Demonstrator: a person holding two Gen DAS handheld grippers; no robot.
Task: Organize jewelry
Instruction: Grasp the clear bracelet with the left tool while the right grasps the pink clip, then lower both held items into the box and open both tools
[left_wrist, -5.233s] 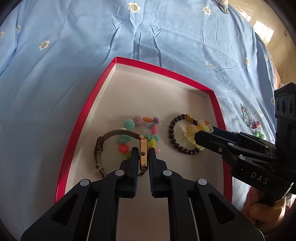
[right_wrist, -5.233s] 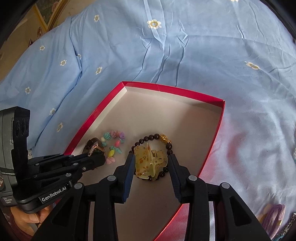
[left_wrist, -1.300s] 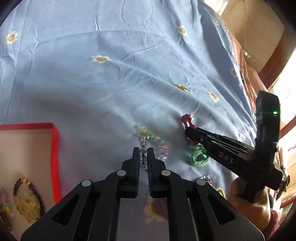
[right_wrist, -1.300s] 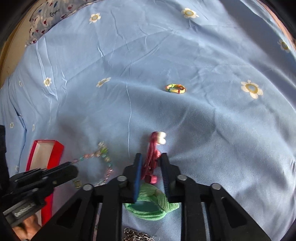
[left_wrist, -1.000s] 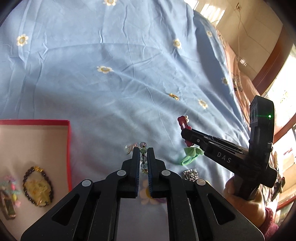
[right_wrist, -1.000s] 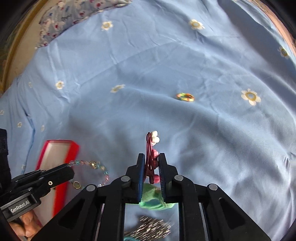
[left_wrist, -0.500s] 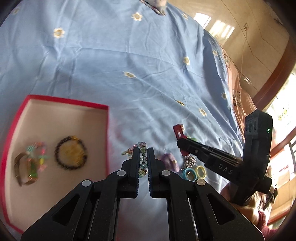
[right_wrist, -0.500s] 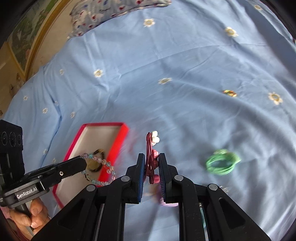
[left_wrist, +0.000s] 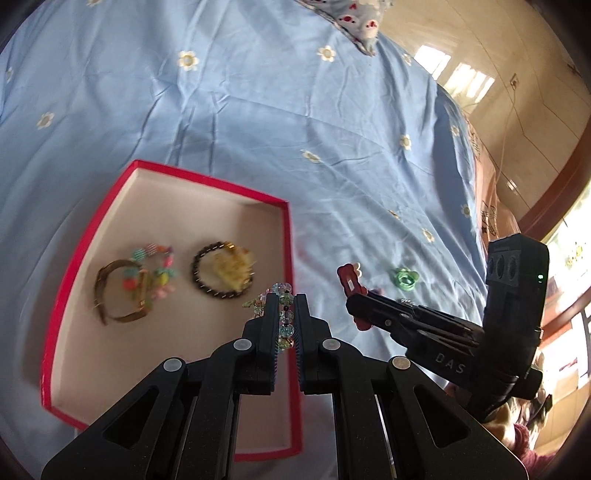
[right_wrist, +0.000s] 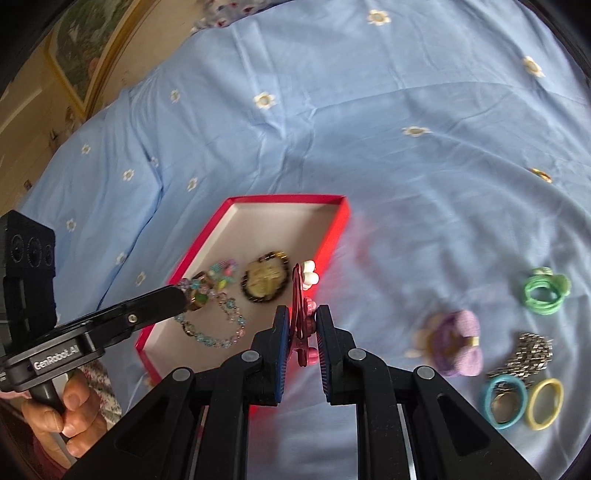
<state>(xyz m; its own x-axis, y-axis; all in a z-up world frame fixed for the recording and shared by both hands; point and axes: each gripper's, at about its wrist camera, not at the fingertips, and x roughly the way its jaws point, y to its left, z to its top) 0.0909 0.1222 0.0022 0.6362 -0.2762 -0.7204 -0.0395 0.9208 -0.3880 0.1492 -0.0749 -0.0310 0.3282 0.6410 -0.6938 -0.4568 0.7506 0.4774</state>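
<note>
A red-rimmed box (left_wrist: 286, 236) (right_wrist: 338, 230) lies on the blue flowered bedsheet (left_wrist: 258, 110). In it lie a brown watch (left_wrist: 114, 295), a colourful bead bracelet (left_wrist: 155, 266) and a dark bead bracelet with a yellow clip (left_wrist: 225, 269) (right_wrist: 264, 282). My left gripper (left_wrist: 286, 301) (right_wrist: 183, 295) is shut on a glass-bead chain (left_wrist: 282, 317) (right_wrist: 214, 325), held over the box's right side. My right gripper (right_wrist: 299, 314) (left_wrist: 351, 301) is shut on a red hair clip (right_wrist: 299, 306) (left_wrist: 349, 278), just right of the box rim.
On the sheet right of the box lie a green hair tie (right_wrist: 545, 290) (left_wrist: 406, 278), a purple scrunchie (right_wrist: 458, 341), a silver chain pile (right_wrist: 532, 354), a teal ring (right_wrist: 502, 400) and a yellow ring (right_wrist: 545, 402). A small ring (right_wrist: 541, 173) lies farther back.
Both grippers have moved left from the loose jewelry toward the box, each carrying its piece. The box now fills more of both views.
</note>
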